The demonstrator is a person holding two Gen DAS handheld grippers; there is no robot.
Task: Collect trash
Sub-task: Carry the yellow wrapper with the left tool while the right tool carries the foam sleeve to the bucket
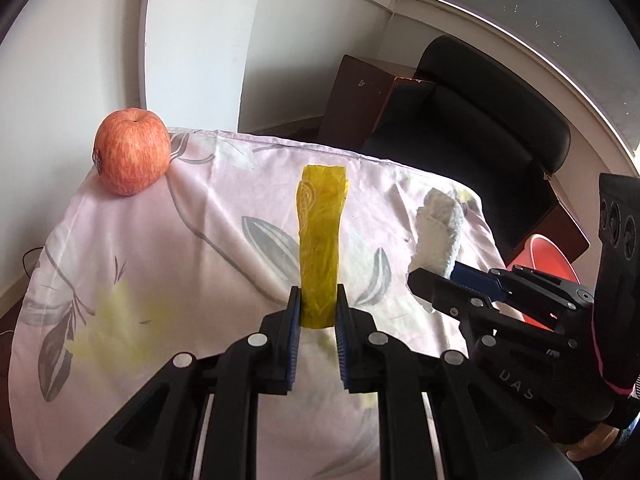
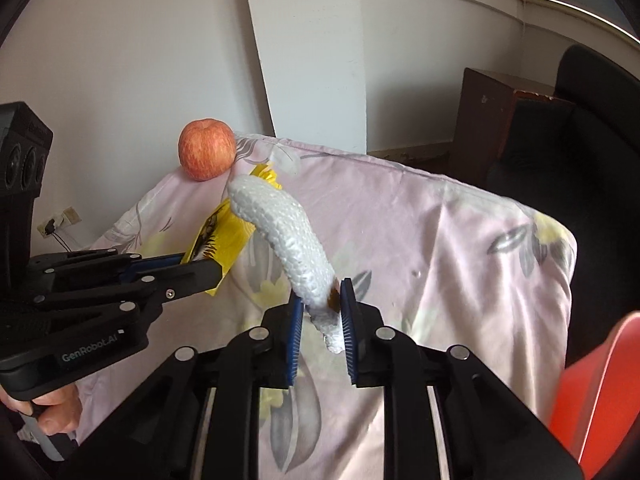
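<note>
- Red-skinned, firm and heavy, one apple (image 1: 131, 151) sits at ten o'clock on the cloth-covered table (image 1: 168, 248); we judge it no trash.
- Yellow wrapper (image 1: 320, 244), one, at twelve o'clock: thin, limp, slippery film. Our left gripper (image 1: 318, 312) pinches its near end; we'd take such film by an end.
- White foam piece (image 2: 286, 240), one, at two o'clock: feather-light, crumbly. Our right gripper (image 2: 322, 316) nips its lower end gently.
- Red bin (image 1: 550, 264), one, at three o'clock beside the table.

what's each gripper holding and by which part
Left gripper pinches the yellow wrapper by its near end; right gripper pinches the white foam piece near its lower end.
</note>
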